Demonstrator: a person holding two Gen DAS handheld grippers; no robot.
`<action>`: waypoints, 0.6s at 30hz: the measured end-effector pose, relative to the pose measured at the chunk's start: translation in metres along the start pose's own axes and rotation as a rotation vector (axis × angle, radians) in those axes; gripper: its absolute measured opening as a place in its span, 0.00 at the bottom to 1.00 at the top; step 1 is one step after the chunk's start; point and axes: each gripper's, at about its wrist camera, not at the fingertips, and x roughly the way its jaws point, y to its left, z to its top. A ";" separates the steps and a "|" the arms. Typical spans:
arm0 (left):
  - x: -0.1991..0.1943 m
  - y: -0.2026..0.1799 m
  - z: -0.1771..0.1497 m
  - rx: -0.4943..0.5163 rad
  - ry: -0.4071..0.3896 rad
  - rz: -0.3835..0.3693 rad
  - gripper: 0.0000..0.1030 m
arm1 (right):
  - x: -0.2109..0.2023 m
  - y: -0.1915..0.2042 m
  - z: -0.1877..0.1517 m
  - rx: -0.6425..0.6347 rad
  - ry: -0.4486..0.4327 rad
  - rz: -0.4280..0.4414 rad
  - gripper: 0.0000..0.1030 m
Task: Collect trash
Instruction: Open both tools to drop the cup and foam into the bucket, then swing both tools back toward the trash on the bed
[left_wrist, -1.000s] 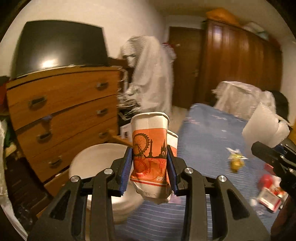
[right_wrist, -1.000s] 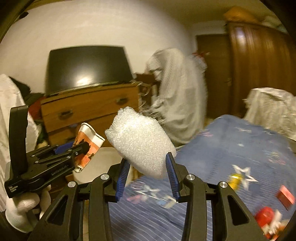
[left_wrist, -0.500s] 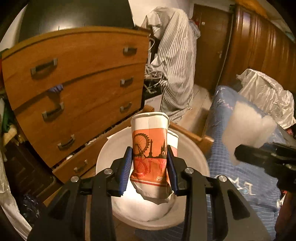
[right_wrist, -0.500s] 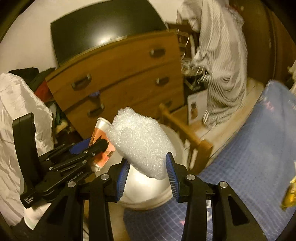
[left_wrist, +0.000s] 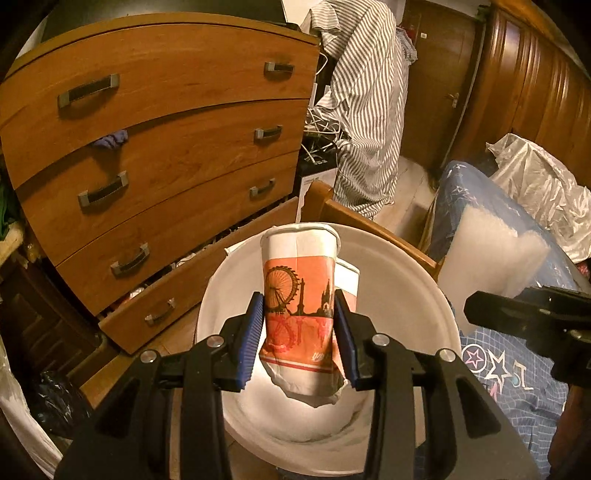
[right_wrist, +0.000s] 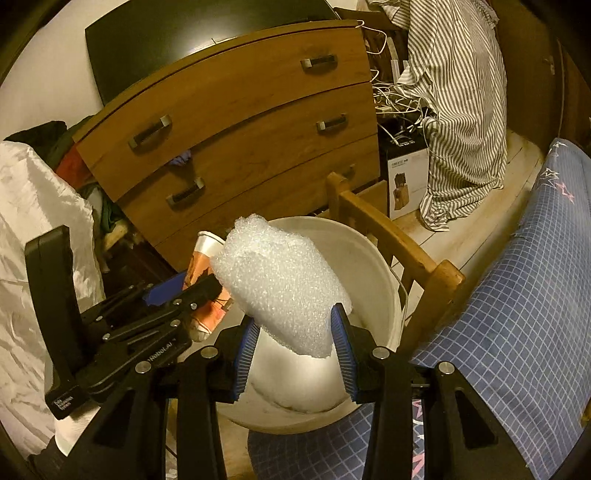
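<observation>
In our left gripper (left_wrist: 299, 332) we hold two nested paper cups (left_wrist: 301, 314), squeezed upright between the blue pads directly over the white bucket (left_wrist: 417, 295). Our right gripper (right_wrist: 295, 336) is clamped on a wad of white bubble wrap (right_wrist: 280, 284), which also hangs above the bucket's mouth, just beside the cups. Beyond the bucket we see a wooden dresser (left_wrist: 166, 147) and a striped shirt (left_wrist: 369, 110).

Both grippers loaded, held side by side

The left gripper (left_wrist: 299, 338) clamps its blue pads on a crushed paper cup (left_wrist: 301, 317) — the right gripper (right_wrist: 293, 341), just right of it, pinches a wad of bubble wrap (right_wrist: 280, 291); a white-gloved hand (right_wrist: 74, 432) grips the left handle.
</observation>
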 end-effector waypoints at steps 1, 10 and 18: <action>0.001 0.000 0.000 0.000 0.000 0.000 0.36 | 0.001 0.000 -0.001 -0.001 0.000 -0.002 0.40; 0.004 0.012 0.001 -0.006 -0.012 0.034 0.65 | 0.004 -0.006 0.000 0.015 -0.038 -0.005 0.72; 0.000 0.009 0.000 0.003 -0.014 0.028 0.65 | -0.021 -0.017 -0.008 0.036 -0.084 0.009 0.72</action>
